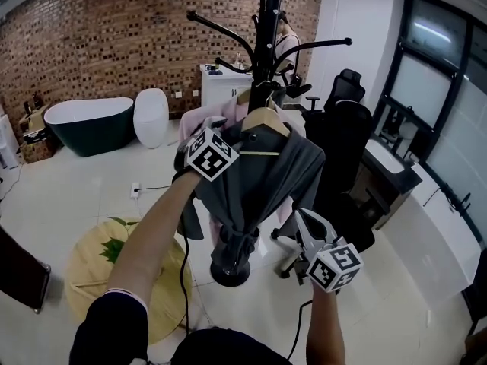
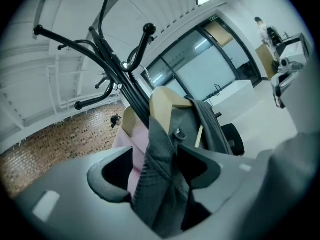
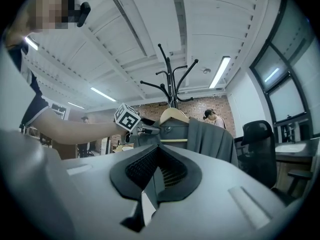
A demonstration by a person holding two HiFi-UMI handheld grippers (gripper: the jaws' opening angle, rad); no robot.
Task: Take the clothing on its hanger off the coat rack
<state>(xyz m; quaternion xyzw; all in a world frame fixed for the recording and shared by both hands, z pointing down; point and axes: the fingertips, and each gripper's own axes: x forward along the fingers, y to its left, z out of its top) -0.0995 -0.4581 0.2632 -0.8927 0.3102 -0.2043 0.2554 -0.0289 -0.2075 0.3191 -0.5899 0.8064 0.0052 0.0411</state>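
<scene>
A dark grey garment (image 1: 266, 181) hangs on a wooden hanger (image 1: 265, 119) from the black coat rack (image 1: 266, 29). A pink garment (image 2: 137, 154) hangs behind it on another hanger. My left gripper (image 1: 225, 130) is up at the grey garment's left shoulder. In the left gripper view its jaws stand wide open (image 2: 155, 171) with a fold of grey fabric (image 2: 162, 149) running between them. My right gripper (image 1: 298, 220) is lower, right of the garment's hem and apart from it. It points up at the garment (image 3: 210, 139), and its pads (image 3: 172, 171) meet with nothing held.
The rack's round base (image 1: 230, 268) stands on the pale floor. Black office chairs (image 1: 346, 150) stand close to the rack's right. A round wooden table (image 1: 99, 280) is at the lower left and a dark bathtub (image 1: 87, 124) far left. A person (image 3: 212, 118) stands behind the rack.
</scene>
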